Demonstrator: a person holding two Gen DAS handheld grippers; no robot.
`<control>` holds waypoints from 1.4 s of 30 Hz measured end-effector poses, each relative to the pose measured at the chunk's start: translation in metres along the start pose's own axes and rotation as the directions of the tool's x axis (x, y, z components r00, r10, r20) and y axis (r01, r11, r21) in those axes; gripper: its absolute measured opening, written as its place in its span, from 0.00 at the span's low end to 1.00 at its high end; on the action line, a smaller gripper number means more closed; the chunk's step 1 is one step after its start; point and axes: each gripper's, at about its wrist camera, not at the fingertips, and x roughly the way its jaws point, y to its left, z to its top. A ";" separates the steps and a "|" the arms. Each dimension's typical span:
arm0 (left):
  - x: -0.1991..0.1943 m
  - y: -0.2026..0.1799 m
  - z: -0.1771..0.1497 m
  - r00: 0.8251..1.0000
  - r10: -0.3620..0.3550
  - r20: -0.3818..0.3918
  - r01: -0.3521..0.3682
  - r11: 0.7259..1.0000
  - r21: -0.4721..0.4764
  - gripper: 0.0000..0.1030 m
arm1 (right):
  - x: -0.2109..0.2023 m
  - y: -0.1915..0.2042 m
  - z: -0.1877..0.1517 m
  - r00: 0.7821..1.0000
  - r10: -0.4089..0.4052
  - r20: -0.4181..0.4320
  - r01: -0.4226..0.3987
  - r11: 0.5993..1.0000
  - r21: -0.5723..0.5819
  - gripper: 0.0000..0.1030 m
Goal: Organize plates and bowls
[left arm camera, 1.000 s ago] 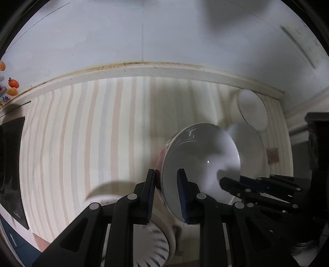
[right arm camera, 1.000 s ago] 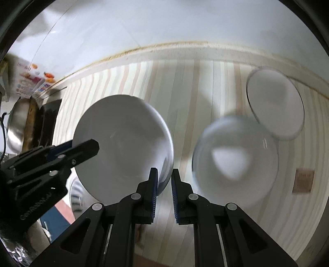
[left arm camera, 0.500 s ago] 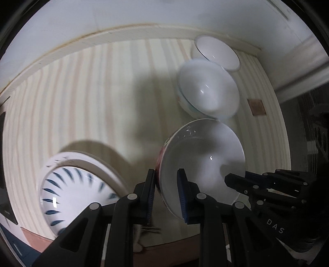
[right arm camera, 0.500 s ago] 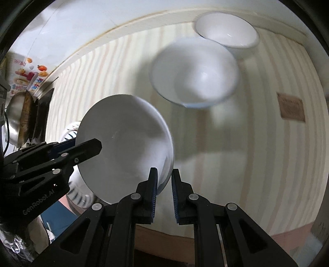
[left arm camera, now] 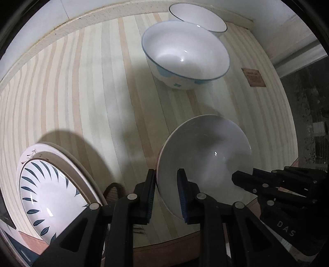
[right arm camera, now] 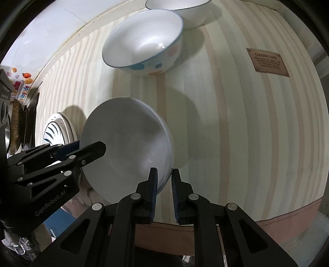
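Left gripper [left arm camera: 165, 192] clamped on near rim of white bowl [left arm camera: 207, 162]; right gripper [right arm camera: 164, 192] pinching opposite rim, held above striped table [right arm camera: 236, 127]. Glazed, rigid, slippery, breakable: best gripped deep across rim. Ahead: spotted bowl [right arm camera: 144, 43], ready for nesting.

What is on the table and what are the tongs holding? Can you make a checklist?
Surface: striped tablecloth with a brown label patch.
Job's things: plain white bowl held tilted above the table; blue-spotted bowl beside a dark-rimmed bowl; leaf-pattern plate stacked on another plate.
Clutter: magnets far left.
Tongs: left tongs and right tongs both shut on the white bowl's rim.
Cables: nothing seen.
Surroundings: white wall.
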 end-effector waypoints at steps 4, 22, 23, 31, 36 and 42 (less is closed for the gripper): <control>0.009 0.001 -0.002 1.000 -0.005 -0.024 0.005 1.000 -0.003 0.18 | 0.002 -0.003 0.000 1.000 0.005 -0.003 -0.005 1.000 0.013 0.15; -0.071 0.047 0.062 0.992 -0.048 0.117 0.063 0.990 -0.128 0.39 | -0.069 -0.029 0.037 0.983 0.138 0.122 -0.150 0.984 0.096 0.40; -0.071 0.052 0.076 0.991 -0.040 0.129 0.059 0.987 -0.150 0.39 | -0.075 -0.031 0.045 0.977 0.146 0.154 -0.163 0.981 0.102 0.49; -0.016 0.052 0.140 0.996 -0.079 0.039 0.085 0.983 -0.166 0.39 | -0.048 -0.044 0.117 0.968 0.144 0.203 -0.177 0.973 0.151 0.53; 0.021 0.051 0.153 0.997 -0.079 -0.026 0.073 0.982 -0.173 0.38 | -0.014 -0.040 0.137 0.978 0.144 0.154 -0.167 0.975 0.148 0.46; 0.025 0.042 0.151 0.997 -0.070 -0.009 0.068 0.989 -0.130 0.07 | 0.005 -0.033 0.149 0.986 0.093 0.139 -0.112 0.984 0.137 0.12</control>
